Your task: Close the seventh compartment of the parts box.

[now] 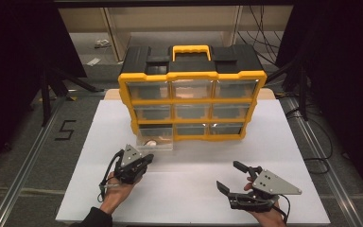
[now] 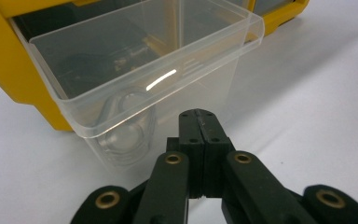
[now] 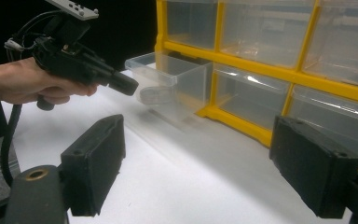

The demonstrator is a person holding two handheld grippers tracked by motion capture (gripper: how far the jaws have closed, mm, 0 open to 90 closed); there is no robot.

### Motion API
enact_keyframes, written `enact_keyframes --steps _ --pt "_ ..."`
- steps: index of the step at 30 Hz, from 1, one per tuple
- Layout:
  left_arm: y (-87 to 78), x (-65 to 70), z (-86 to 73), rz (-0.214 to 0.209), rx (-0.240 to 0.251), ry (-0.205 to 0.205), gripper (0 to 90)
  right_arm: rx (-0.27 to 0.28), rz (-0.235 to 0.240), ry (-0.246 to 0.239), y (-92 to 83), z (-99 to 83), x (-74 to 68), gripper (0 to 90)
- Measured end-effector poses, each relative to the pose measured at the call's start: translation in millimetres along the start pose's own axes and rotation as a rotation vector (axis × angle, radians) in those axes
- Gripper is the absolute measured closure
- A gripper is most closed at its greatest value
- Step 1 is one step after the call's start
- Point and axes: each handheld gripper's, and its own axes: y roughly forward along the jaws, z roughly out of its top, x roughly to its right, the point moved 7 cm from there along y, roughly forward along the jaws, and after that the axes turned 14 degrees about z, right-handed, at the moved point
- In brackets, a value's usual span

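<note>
**A:** so what's in the organizer? I count 9 clear drawers in the yellow-framed parts cabinet – 3 rows of 3.

**B:** yep. Only the bottom-left drawer is pulled out, sitting over the white tabletop. Inside it there's 1 small roundish clear piece, lying near the front wall. Can't tell exactly what it is, looks like see-through plastic. The other drawers are pushed in, and I can't make out any contents through the fronts.

**A:** and the grippers?

**B:** left gripper is clenched, pads pressed flat together with nothing between them, tips just in front of the open drawer's front wall, a bit below its rim – not touching it as far as I can see. Right gripper is released, jaws spread wide, holding nothing, well off to the right on the near side of the table.

**A:** room to move?

**B:** plenty of bare white surface between the cabinet's front edge and the near table edge.
</note>
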Motion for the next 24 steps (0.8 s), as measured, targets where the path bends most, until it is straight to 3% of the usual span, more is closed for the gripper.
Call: enact_keyframes --steps 24 --pt "17.9 -1.2 7.3 0.010 -0.008 -0.004 89.9 -0.001 0.000 0.000 0.1 -0.1 0.1 19.2"
